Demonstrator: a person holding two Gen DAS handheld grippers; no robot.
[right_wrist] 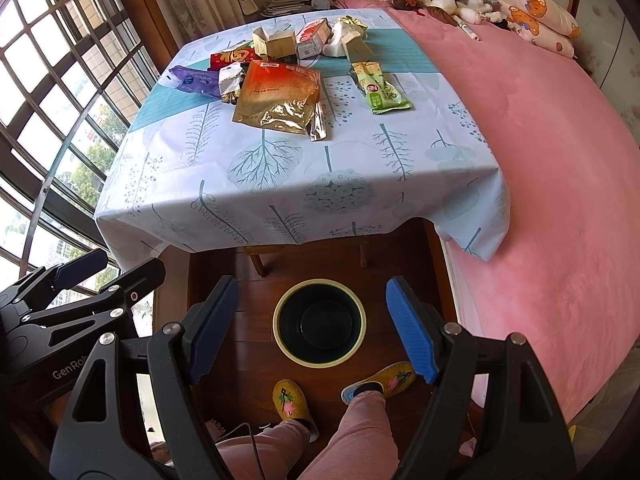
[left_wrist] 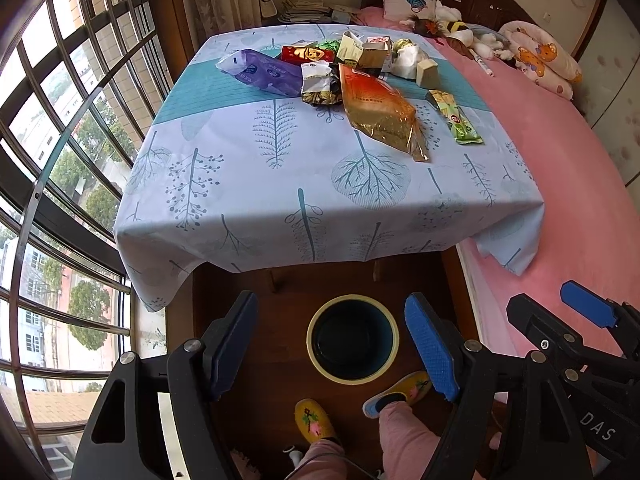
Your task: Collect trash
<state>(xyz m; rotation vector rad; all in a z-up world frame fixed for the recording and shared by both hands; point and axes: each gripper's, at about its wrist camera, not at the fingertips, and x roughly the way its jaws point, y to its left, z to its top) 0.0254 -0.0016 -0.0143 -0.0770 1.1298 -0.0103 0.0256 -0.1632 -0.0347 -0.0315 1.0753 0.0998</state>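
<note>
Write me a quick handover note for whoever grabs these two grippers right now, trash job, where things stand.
Left gripper: open, empty, over the floor in front of the table.
Right gripper: open, empty, beside the left one.
Trash bin: on the wooden floor below both grippers, near the person's slippers; looks empty.
Trash: all on the tablecloth at its far half, including the gold-orange pouch, green wrapper, purple packet, red packet and cartons behind them.
Done: nothing binned yet.
Left: pick each piece and drop it in the bin.
</note>
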